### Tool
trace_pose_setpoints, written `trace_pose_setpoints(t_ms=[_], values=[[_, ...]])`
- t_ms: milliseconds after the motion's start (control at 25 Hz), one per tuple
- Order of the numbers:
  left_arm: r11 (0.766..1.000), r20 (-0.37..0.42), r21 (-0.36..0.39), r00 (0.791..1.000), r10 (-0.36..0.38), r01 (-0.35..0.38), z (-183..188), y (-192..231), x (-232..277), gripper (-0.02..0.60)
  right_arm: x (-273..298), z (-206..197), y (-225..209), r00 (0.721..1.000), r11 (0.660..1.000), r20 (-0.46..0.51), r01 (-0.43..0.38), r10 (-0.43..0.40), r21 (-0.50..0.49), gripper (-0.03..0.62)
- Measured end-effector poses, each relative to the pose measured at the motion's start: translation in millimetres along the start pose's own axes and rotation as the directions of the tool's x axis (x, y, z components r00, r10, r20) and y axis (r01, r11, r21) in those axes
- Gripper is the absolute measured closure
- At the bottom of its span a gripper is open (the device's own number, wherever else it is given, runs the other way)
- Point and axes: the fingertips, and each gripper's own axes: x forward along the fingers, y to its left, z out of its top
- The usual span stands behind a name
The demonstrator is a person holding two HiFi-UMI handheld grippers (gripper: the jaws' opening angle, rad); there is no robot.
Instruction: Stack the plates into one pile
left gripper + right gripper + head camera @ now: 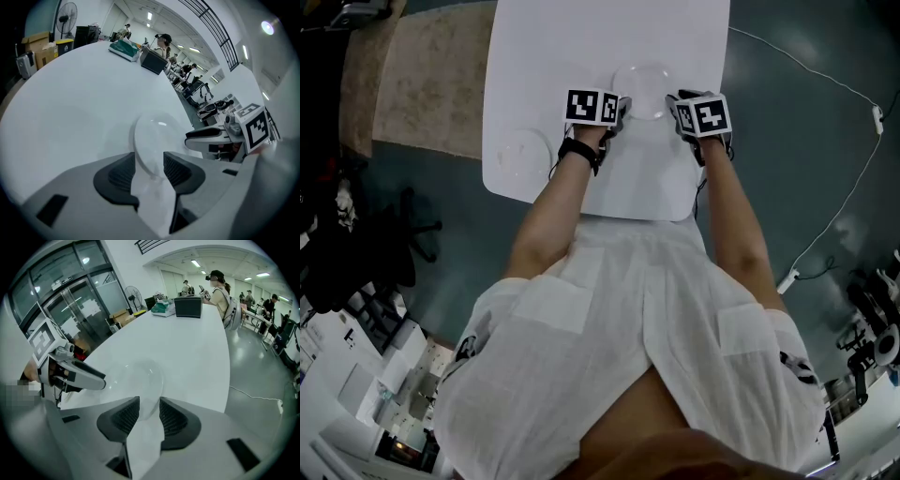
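left gripper point(622, 106) and right gripper point(677, 106) are flanking the clear plate point(643, 86), jaws apart; they should be seating its opposite rims deep before closing evenly.

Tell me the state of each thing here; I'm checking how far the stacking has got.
centre plate: lying on the table, opposite sides of its rim between the two grippers' jaws, not clamped.
side plate: lying alone near the table's edge, at the left of the head view, not yet stacked.
left gripper: open, jaws astride the centre plate's rim.
right gripper: open, jaws astride the centre plate's rim.
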Motion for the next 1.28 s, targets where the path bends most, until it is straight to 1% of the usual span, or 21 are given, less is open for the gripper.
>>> trace_pose_setpoints(t_ms=[160,320,480,560,640,720,800,880,920,960,1120,1280], values=[[1.0,-0.015,0.021,1.0,0.02,-0.02,0.8,2.4,2.8,0.411,3.3,-1.1,-4.9,1.0,1.0,-0.001,0.006,-0.006,0.013,0.444],[0.999,-0.017,0.035,0.999,0.029,-0.028,0.8,3.9,3.8,0.426,6.5,-0.8,-3.3,1.0,0.999,0.008,-0.013,0.012,0.037,0.445],[0.997,-0.012,0.049,0.998,0.065,-0.064,1.7,11.1,-3.0,0.408,6.0,1.1,-3.5,1.0,0.999,0.008,-0.012,0.012,0.037,0.445],[0.997,-0.006,0.038,0.997,0.073,-0.072,3.0,16.2,-5.9,0.411,5.3,3.1,-4.3,1.0,0.999,0.01,-0.013,0.013,0.034,0.447],[0.998,-0.005,0.024,0.998,0.063,-0.063,4.7,16.0,-6.2,0.414,5.2,4.0,-1.5,1.0,0.999,0.009,-0.026,0.026,0.028,0.447],[0.998,-0.006,0.035,0.998,0.062,-0.062,4.6,15.6,-6.5,0.42,7.7,3.6,7.6,0.998,0.998,0.0,-0.057,0.057,0.02,0.451],[0.997,0.01,0.033,0.998,0.063,-0.063,3.0,18.2,-6.9,0.422,11.5,2.7,16.1,0.998,0.998,-0.005,-0.068,0.068,0.009,0.454],[0.998,0.031,0.021,0.997,0.065,-0.066,1.8,21.7,-8.5,0.439,12.3,1.9,19.2,0.998,0.998,0.002,-0.061,0.061,0.006,0.454],[0.997,0.037,0.019,0.997,0.068,-0.069,1.3,22.9,-9.4,0.459,11.5,1.4,19.7,0.998,0.998,0.006,-0.061,0.061,0.011,0.454],[0.997,0.04,0.016,0.997,0.07,-0.071,0.8,23.7,-9.7,0.471,10.7,0.5,19.9,0.998,0.998,0.007,-0.062,0.062,0.018,0.454],[0.998,0.067,-0.006,0.996,0.06,-0.06,-1.1,25.0,-9.5,0.477,10.8,-3.7,21.0,0.999,0.996,0.022,-0.051,0.05,0.067,0.458],[0.998,0.083,-0.024,0.994,0.065,-0.063,-6.3,27.2,-11.2,0.483,10.7,-9.7,24.6,0.998,0.987,0.041,-0.051,0.046,0.15,0.474]])
